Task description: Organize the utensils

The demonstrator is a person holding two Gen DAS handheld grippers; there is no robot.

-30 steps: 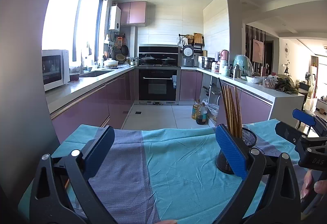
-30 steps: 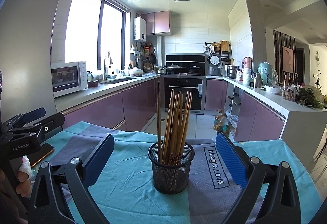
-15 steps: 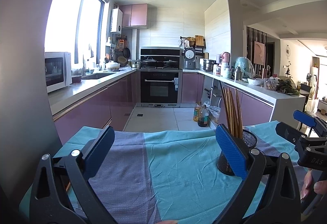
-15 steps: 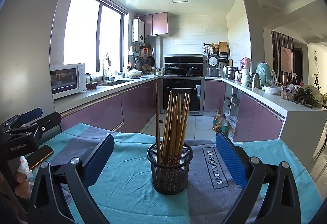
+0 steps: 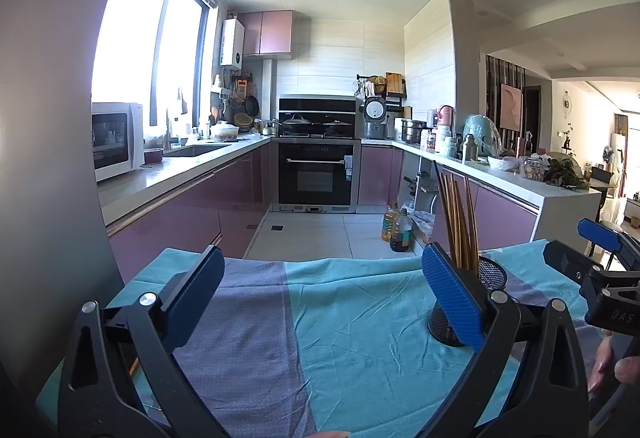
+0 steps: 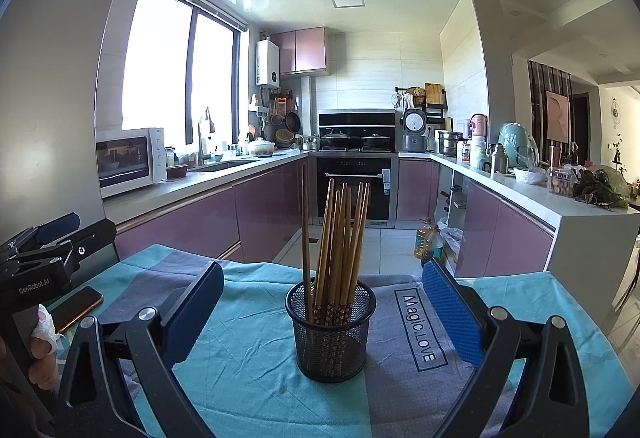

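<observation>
I count one mesh cup (image 6: 330,334) on the cloth (image 6: 248,366), the only one of its kind. It holds about ten chopsticks (image 6: 340,238), though they overlap too much for an exact count. One phone (image 6: 76,308) lies at the near left. On the floor at the far right I see two oil bottles (image 6: 429,241). I have two grippers, the left (image 5: 320,302) and the right (image 6: 322,312).

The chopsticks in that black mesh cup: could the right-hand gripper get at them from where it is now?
Probably yes. The right gripper is open and faces the mesh cup head-on, with only bare cloth between. The chopsticks stand well above the rim, and nothing blocks them.
</observation>
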